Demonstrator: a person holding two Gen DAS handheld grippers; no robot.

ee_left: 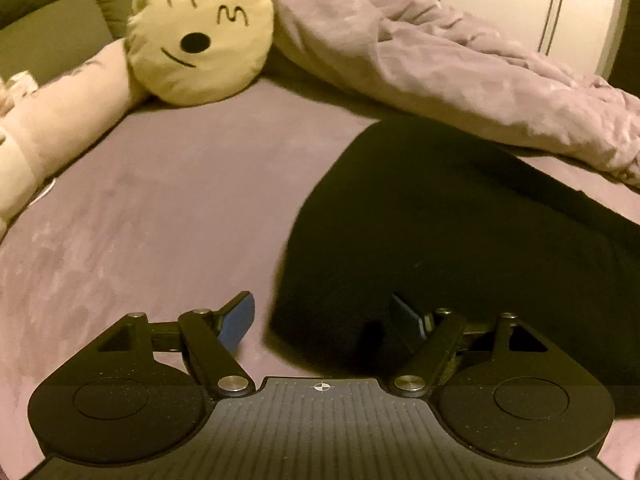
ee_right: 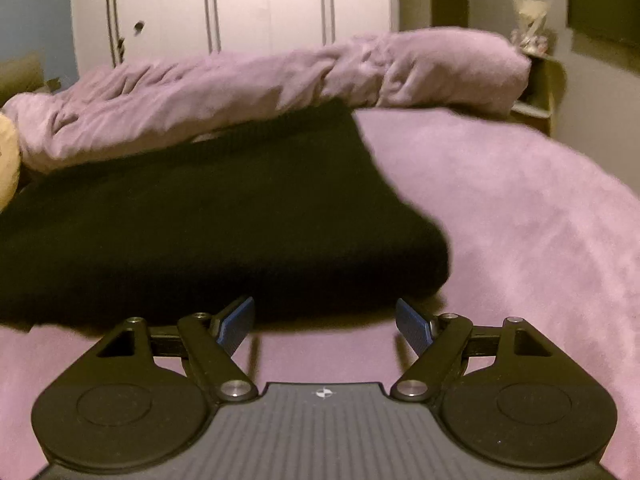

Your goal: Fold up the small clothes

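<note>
Only our left view shows the emoji pillow [ee_left: 200, 32] at 11 o'clock; left gripper [ee_left: 324, 318] and right gripper [ee_right: 324, 320] both spread wide at the black garment's [ee_right: 208, 216] near edge.

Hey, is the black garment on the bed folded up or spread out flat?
Cannot tell for sure. The black garment lies as a broad dark slab on the bed, its near edge looking thick and rounded, suggesting a fold.

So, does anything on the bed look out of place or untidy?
Nothing looks damaged or spilled. The black cloth garment lies flat on the purple bedsheet. Only the crumpled lilac duvet is bunched along its far edge, beside the round yellow emoji pillow. Both the left gripper and right gripper are open, holding nothing.
</note>
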